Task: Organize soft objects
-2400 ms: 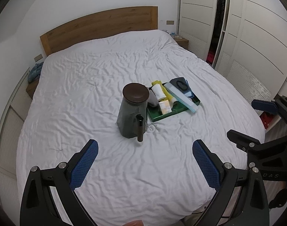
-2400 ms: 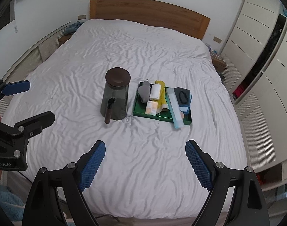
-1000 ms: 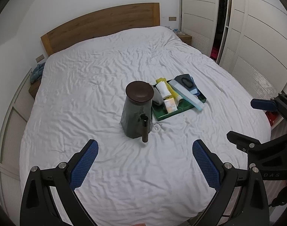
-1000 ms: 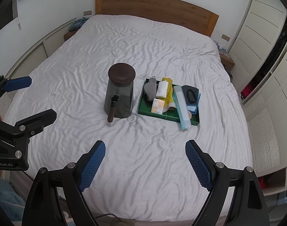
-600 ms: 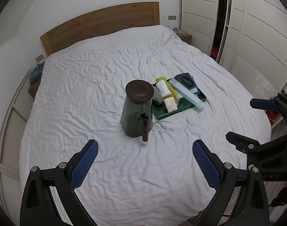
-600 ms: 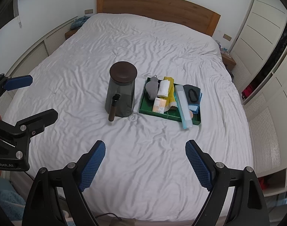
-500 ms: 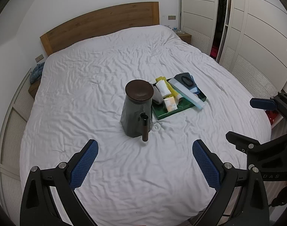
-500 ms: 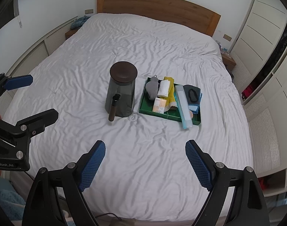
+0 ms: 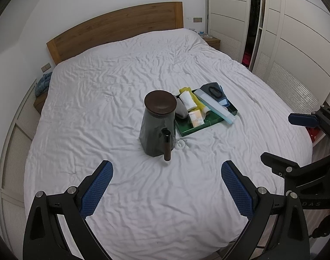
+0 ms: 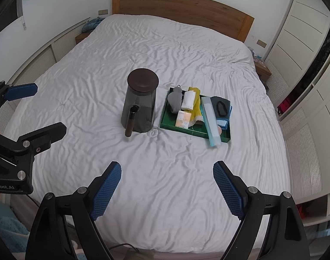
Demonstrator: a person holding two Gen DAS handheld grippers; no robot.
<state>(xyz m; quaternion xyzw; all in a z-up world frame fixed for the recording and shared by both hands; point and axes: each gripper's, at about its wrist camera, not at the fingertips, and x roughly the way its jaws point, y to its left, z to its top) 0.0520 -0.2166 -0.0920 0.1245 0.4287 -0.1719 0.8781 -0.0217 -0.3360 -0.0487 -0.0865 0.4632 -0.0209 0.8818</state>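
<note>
Hovering over the bed's [image 10: 165, 43] foot edge, our left gripper [image 9: 166, 181] and right gripper [image 10: 167, 179] stand wide, holding nothing; soft items fill the green tray [image 10: 180, 129] mid-bed, beside the jar [image 10: 141, 106].

White bed [image 9: 121, 82], wooden headboard [image 10: 186, 6], wardrobe [image 9: 295, 43].

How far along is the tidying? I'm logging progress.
Nothing looks sorted yet. Both the left hand-held gripper and right hand-held gripper are open and empty above the white bed. The soft items are piled in the green tray, beside the lidded dark jar.
</note>
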